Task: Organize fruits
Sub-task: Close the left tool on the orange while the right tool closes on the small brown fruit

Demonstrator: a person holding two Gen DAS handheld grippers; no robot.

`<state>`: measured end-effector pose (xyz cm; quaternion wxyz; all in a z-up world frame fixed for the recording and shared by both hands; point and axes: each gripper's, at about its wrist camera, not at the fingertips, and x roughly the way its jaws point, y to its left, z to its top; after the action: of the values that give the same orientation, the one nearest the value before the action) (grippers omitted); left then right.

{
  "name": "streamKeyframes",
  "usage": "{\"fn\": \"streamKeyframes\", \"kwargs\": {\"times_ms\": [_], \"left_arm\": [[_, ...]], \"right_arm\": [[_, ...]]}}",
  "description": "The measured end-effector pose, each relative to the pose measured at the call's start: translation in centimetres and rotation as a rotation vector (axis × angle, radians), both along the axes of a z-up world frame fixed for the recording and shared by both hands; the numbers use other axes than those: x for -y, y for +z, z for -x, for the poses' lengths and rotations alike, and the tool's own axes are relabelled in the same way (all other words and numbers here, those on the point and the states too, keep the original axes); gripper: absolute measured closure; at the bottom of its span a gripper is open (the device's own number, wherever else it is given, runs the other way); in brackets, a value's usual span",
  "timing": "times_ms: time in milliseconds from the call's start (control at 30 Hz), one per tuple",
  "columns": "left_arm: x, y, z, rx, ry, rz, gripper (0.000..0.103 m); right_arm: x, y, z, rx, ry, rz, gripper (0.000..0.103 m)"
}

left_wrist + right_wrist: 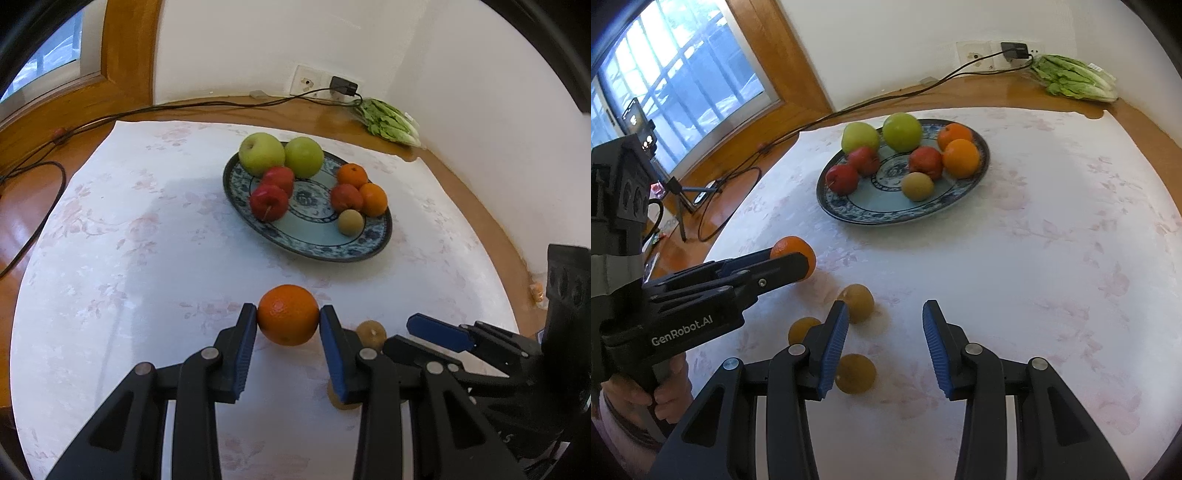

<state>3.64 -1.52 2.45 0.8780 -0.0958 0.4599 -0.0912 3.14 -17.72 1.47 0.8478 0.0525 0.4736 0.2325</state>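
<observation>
White tablecloth, left fingers pinching orange

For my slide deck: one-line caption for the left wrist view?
Left gripper holds an orange above the tablecloth, facing the fruit plate.

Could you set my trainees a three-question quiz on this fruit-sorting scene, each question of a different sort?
1. True or false: the left claw is shut on an orange.
2. How many green apples lie on the blue-patterned plate? A) one B) two C) three
3. Fill in: the right claw holds ____, and three brown kiwis lie on the tablecloth near it.

Key
1. True: both pads press its sides.
2. B: two green apples, at the plate's far edge.
3. Nothing: its jaws stand apart with only cloth between them; the nearest kiwi lies beside its left finger.
</observation>
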Motion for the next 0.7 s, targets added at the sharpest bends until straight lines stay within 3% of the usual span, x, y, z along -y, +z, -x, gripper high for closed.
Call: {"fn": "streamKeyframes", "kwargs": {"times_ms": [333, 700], "left_arm": [[-0.6, -0.1, 0.0, 0.001, 0.015, 0.005, 0.067], [-0.7, -0.2, 0.0, -0.001, 0.017, 0.008, 0.067]], "right_arm": [[-1.8, -0.3, -0.3, -0.002, 0.05, -0.009, 0.06], [-2.8, -0.3, -0.1, 0.01, 0.096, -0.027, 0.077]]}}
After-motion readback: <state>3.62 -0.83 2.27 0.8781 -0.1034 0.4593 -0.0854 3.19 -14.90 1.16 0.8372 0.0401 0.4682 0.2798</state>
